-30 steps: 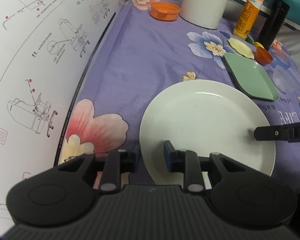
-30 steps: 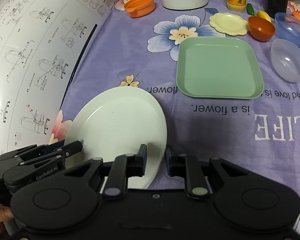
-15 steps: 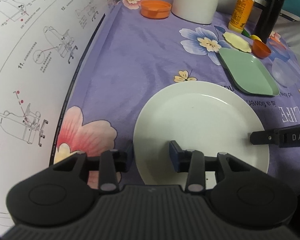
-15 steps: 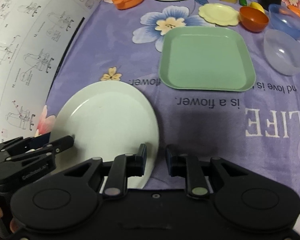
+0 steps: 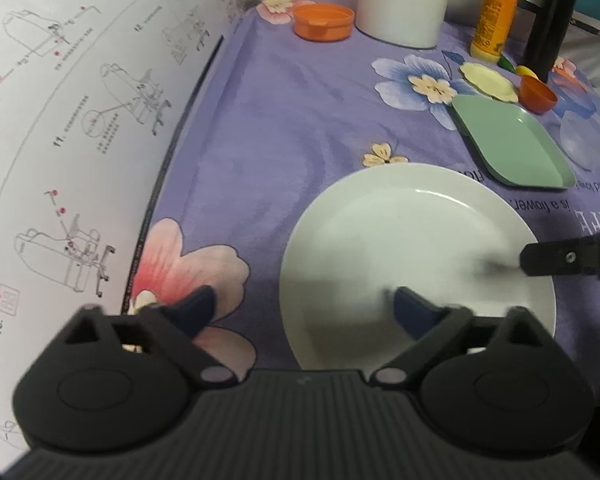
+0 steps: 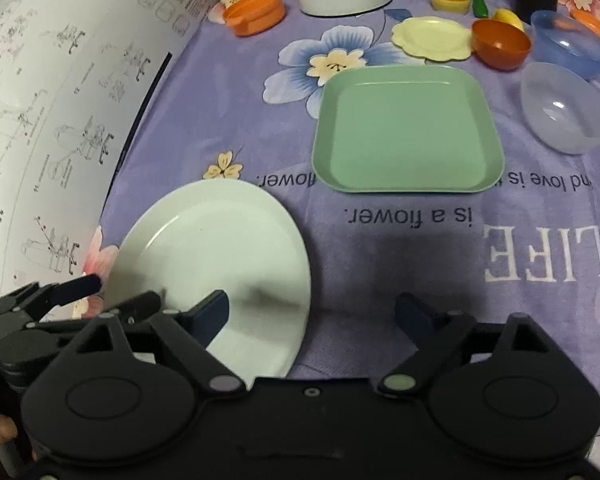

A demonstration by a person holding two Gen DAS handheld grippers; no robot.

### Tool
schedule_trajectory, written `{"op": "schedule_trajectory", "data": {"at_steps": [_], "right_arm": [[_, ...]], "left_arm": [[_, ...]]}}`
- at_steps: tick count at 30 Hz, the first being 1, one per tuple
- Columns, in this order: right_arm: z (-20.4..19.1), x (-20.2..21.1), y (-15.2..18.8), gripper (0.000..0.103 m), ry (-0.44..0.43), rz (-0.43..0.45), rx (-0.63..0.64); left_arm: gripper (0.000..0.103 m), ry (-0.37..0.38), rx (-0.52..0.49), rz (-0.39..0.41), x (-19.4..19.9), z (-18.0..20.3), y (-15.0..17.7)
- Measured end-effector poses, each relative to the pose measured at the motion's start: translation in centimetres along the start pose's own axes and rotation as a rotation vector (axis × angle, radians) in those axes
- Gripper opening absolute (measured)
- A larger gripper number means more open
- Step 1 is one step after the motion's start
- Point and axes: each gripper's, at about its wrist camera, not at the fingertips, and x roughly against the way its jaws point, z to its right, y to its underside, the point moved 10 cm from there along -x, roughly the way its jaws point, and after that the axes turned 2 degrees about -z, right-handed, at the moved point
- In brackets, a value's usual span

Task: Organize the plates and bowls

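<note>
A round white plate (image 5: 416, 248) lies flat on the purple flowered cloth; it also shows in the right wrist view (image 6: 216, 256). My left gripper (image 5: 304, 310) is open and straddles the plate's left rim, one finger over the plate and one outside it. My right gripper (image 6: 312, 314) is open and straddles the plate's right rim. A green square plate (image 6: 406, 130), a pale yellow small plate (image 6: 432, 36), an orange bowl (image 6: 500, 44), a blue bowl (image 6: 568, 46) and a clear bowl (image 6: 564, 106) sit further back.
A large instruction sheet (image 5: 80, 120) curves up along the left. A white cylinder (image 5: 404, 0), an orange lidded container (image 5: 324, 22), a yellow bottle (image 5: 496, 12) and a black bottle (image 5: 550, 24) stand at the back.
Both grippers have opened wide and let go of the white plate's rim. The plate now rests flat on the cloth, and both grippers have pulled back slightly.
</note>
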Motion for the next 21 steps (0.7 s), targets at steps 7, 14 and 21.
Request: {"op": "schedule_trajectory", "data": {"at_steps": [7, 14, 21], "right_arm": [[0.9, 1.4, -0.4, 0.097, -0.021, 0.036, -0.039], [1.4, 3.3, -1.0, 0.099, -0.043, 0.090, -0.063], [3.2, 5.9, -3.0, 0.103, -0.032, 0.183, -0.110]], "left_arm": [[0.103, -0.019, 0.056, 0.071, 2.0, -0.7, -1.3], [0.103, -0.018, 0.065, 0.118, 3.3, 0.1, -2.6], [0.103, -0.016, 0.007, 0.142, 3.4, 3.1, -4.8]]}}
